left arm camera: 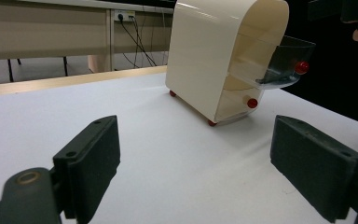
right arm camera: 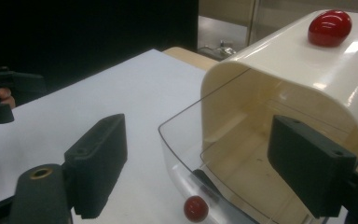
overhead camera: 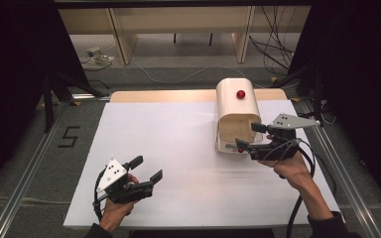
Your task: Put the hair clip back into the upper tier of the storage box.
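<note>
At the open front of the cream, round-topped plastic cabinet (overhead camera: 236, 106), its clear drawer (right arm camera: 200, 154) stands pulled out between the right gripper (overhead camera: 258, 136)'s wide-open, empty jaws; the left gripper (overhead camera: 146, 169), also agape and empty, sits well apart on the white tabletop (overhead camera: 178, 148).

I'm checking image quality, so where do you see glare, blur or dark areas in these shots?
High view: bright glare washes the white table beside the cream bread box, with dark surroundings. Left gripper view: the near tongs look soft. Right gripper view: highlights on the red knob.

A black figure "5" (overhead camera: 68, 137) is marked on the grey floor (beside the table's left edge).
</note>
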`<state>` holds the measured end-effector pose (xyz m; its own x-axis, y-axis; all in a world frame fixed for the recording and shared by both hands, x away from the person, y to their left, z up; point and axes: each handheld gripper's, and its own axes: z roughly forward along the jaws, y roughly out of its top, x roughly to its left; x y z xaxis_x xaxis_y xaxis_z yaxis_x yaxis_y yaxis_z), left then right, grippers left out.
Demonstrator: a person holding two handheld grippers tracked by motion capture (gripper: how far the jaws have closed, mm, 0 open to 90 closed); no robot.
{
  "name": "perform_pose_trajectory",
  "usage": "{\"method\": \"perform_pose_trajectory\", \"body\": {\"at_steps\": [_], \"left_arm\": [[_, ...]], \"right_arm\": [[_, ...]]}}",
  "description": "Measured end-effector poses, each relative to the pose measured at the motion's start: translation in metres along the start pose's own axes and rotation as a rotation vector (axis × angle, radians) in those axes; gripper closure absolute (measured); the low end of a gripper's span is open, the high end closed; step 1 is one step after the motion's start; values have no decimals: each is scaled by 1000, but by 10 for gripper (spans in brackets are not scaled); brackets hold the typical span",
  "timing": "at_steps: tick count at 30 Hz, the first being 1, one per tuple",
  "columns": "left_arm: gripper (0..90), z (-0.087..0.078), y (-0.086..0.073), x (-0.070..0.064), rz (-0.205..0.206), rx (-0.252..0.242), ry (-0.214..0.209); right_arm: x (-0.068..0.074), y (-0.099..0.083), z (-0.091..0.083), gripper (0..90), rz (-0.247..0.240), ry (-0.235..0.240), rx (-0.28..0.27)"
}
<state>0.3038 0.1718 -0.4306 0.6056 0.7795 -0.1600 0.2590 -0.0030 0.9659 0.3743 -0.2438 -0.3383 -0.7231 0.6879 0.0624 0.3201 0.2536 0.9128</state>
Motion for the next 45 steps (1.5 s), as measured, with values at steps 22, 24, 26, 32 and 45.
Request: {"method": "perform_pose_trajectory", "body": {"at_steps": [22,24,26,32,45], "left_arm": [[155,0,0,0,-4,-2,-5],[155,0,0,1,-4,0,-5],[155,0,0,1,-3,3,-5],[154,1,0,1,-5,12,-9],[150,3,-1,1,0,25,-17]], "right_arm": [[0,-23,-11,185,34,-35,-107],[-1,-26,-12,185,46,-34,-112],[-2,-30,-12,185,45,-41,-118],[-2,-38,-13,184,55,-42,-123],[3,-52,-11,185,66,-55,-125]]}}
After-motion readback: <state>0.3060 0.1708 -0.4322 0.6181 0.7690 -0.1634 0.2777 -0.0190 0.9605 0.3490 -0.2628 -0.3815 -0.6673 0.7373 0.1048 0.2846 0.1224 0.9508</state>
